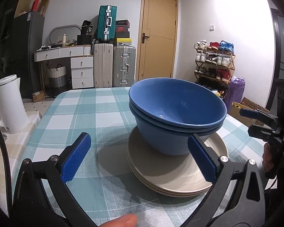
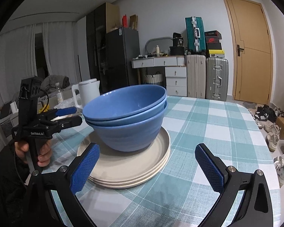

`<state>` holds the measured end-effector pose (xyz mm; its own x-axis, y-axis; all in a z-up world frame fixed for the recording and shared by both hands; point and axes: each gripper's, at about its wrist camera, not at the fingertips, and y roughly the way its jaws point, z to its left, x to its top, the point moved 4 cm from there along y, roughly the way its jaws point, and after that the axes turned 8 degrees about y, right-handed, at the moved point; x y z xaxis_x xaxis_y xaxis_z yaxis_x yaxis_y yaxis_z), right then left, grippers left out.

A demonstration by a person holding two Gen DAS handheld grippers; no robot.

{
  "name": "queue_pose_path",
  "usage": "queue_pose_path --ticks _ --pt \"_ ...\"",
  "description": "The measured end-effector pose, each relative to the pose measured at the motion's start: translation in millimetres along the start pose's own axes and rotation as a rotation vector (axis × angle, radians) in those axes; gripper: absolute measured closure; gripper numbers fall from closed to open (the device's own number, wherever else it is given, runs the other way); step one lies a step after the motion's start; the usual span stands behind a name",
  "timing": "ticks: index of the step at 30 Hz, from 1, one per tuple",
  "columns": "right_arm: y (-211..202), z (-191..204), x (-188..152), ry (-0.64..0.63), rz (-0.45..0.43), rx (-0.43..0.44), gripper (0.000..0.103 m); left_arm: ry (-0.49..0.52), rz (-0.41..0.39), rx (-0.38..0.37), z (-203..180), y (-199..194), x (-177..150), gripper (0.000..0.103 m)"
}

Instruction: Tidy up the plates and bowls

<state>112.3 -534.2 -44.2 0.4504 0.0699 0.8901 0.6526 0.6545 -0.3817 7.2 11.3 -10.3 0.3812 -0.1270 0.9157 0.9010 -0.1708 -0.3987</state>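
Observation:
Blue bowls (image 1: 177, 113) are nested in a stack on top of a stack of cream plates (image 1: 172, 172), on a table with a teal checked cloth (image 1: 81, 113). The bowls (image 2: 126, 117) and plates (image 2: 130, 164) also show in the right wrist view. My left gripper (image 1: 140, 151) is open and empty, just in front of the stack, its right finger by the plate rim. My right gripper (image 2: 147, 162) is open and empty, in front of the plates. Each gripper shows in the other's view, to the side of the stack: the right one (image 1: 255, 121) and the left one (image 2: 70, 116).
A white kettle (image 1: 8, 104) stands on a side counter left of the table. Behind the table are suitcases (image 1: 114, 70), a drawer desk (image 1: 73, 64), a door (image 1: 157, 36) and a shoe rack (image 1: 214, 60). Shoes lie on the floor (image 2: 274, 132) right of the table.

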Motion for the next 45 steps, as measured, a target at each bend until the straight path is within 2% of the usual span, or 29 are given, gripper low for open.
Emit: queue_pose_path --ticks 14,45 --pt "-3.3 2.4 1.1 -0.019 -0.034 0.002 0.0 0.013 -0.009 -0.007 2.1 1.2 3.1 0.001" --pt "-3.7 5.8 -0.5 -0.033 -0.029 0.006 0.0 0.016 -0.007 -0.012 1.4 2.9 2.0 0.001"
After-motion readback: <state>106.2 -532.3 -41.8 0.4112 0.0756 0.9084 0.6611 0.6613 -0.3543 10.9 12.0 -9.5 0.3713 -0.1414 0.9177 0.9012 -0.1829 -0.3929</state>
